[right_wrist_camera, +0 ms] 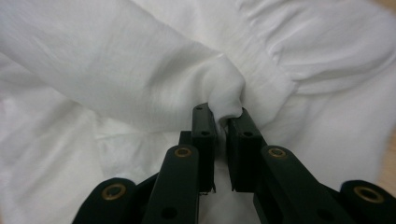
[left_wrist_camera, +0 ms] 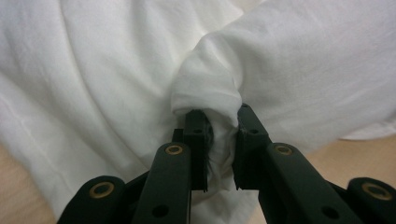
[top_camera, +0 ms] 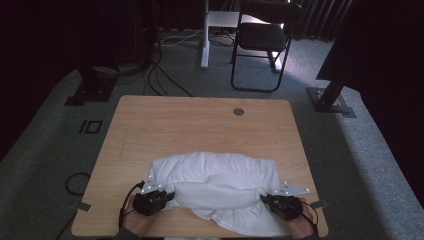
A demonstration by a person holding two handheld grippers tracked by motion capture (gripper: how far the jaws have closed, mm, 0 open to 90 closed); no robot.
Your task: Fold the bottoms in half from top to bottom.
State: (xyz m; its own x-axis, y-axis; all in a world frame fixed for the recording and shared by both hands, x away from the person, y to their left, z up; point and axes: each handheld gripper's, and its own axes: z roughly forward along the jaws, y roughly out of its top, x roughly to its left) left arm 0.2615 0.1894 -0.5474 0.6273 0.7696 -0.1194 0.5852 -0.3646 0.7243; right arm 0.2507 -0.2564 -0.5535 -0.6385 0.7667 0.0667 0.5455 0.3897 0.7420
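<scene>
At the lower middle of the frame, a white cloth lies bunched on a light wooden table, the left gripper clamped on its left end and the right gripper clamped on its right end. Beyond, on grey carpet, cables trail at upper left and a black chair stands at upper right.

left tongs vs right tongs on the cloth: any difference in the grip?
The left tongs hold the white cloth at its left end; the right tongs hold its right end. In the gripper views, the left tongs clamp a thicker wad and stand slightly wider apart than the right tongs. Both are shut on bunched fabric, low over the wooden table.
</scene>
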